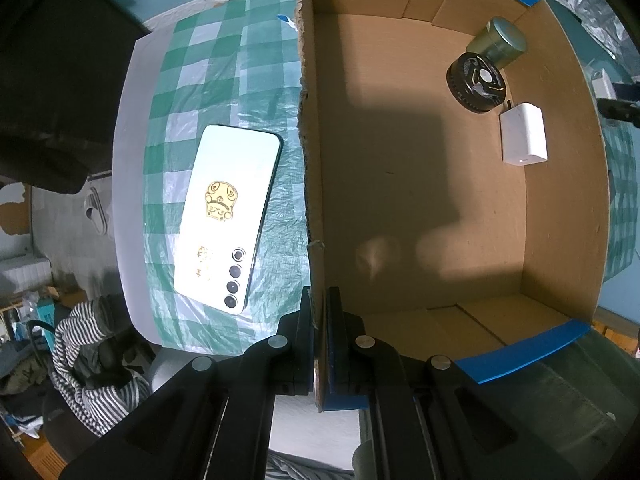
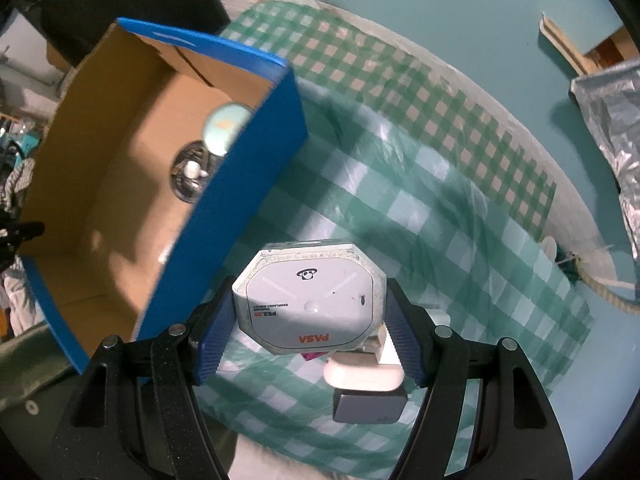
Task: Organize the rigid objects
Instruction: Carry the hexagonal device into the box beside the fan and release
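The white octagonal device (image 2: 310, 304), marked PASA in orange, sat clamped between the blue pads of the right gripper (image 2: 310, 320), whose jaws pinched it by its left and right sides. It hung above the green checked tablecloth (image 2: 460, 240), just right of the cardboard box (image 2: 112, 152) with its blue outer wall. Below the device, near the camera, a white earbud case (image 2: 362, 376) and a grey block (image 2: 370, 406) lay on the cloth, touching or nearly so.

Inside the box, toward its far right corner, stood a metal tin (image 1: 498, 42), with a black round fan (image 1: 476, 82) just beside it and a white charger (image 1: 524, 134) nearer along the right wall. The rest of the floor lay bare and in shadow.

The left gripper (image 1: 319, 340) had its jaws pressed together on the box's left wall, one finger inside, one outside. Left of that wall, a white phone (image 1: 230, 216) lay back up on the cloth, gold stickers on it.
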